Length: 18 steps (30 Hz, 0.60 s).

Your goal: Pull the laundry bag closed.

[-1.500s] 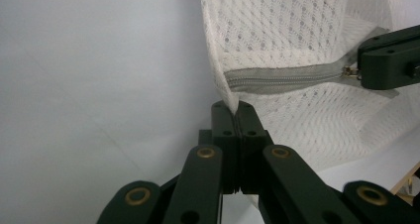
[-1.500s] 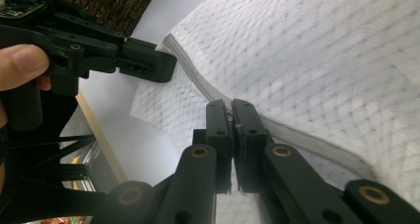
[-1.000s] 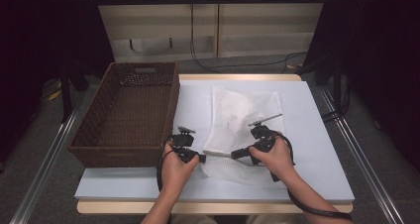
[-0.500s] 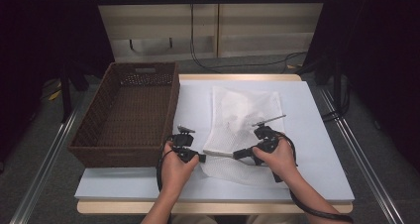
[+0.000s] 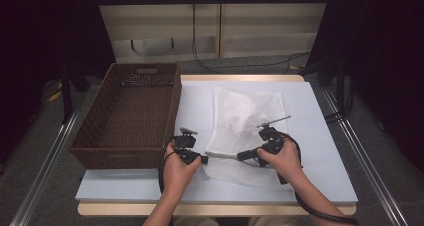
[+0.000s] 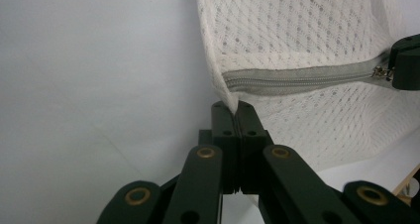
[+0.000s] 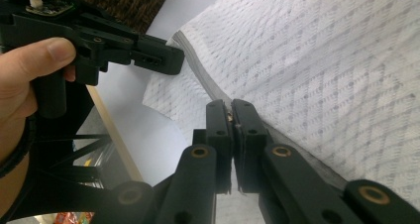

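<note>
- white mesh laundry bag (image 5: pixel 247 131) lying flat on the pale surface (image 5: pixel 320 151), mid-right, near edge lifted a bit between the two hands
- left gripper (image 5: pixel 199 159) is clamped tight on the bag's corner right at the end of the grey zipper (image 6: pixel 302 79); in the left gripper view the jaws are pressed together with mesh pinched between them
- right gripper (image 5: pixel 242 156) is closed too, nipping the zipper pull (image 6: pixel 380 73) at the other end of that stretch, jaws squeezed flat in the right gripper view
- the two grippers point at each other with the zipper running taut between them
- the rest of the bag spreads away from the hands toward the far side of the surface
- brown wicker basket (image 5: pixel 131 113) sits on the left, just beside the bag and not touching it
</note>
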{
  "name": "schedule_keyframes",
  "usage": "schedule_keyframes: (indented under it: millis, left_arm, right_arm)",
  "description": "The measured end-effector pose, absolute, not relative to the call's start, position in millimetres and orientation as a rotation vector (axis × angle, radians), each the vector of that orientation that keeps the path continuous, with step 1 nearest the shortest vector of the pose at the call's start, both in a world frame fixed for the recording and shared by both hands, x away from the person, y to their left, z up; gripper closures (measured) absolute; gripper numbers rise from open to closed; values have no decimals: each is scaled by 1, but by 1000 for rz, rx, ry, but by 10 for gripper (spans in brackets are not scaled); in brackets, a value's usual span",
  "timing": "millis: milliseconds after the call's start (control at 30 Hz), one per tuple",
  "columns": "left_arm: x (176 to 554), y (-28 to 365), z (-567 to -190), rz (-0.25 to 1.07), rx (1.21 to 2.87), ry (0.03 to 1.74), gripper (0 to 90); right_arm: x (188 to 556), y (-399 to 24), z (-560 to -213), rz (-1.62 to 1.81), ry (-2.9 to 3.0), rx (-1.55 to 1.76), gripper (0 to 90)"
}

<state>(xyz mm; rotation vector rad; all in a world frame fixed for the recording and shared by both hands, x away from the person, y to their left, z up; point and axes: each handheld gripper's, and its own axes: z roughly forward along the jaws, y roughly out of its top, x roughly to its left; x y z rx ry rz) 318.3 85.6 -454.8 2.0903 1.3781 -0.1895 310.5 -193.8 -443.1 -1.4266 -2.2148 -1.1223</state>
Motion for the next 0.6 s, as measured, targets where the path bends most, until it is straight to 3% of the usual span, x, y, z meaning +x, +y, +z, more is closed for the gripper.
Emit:
schedule_keyframes:
  millis: [600]
  left_arm:
    - [319,86,-455,-198,2090,1385,895]
  right_arm:
    - [309,-201,-442,-1125,-2206,-1424,873]
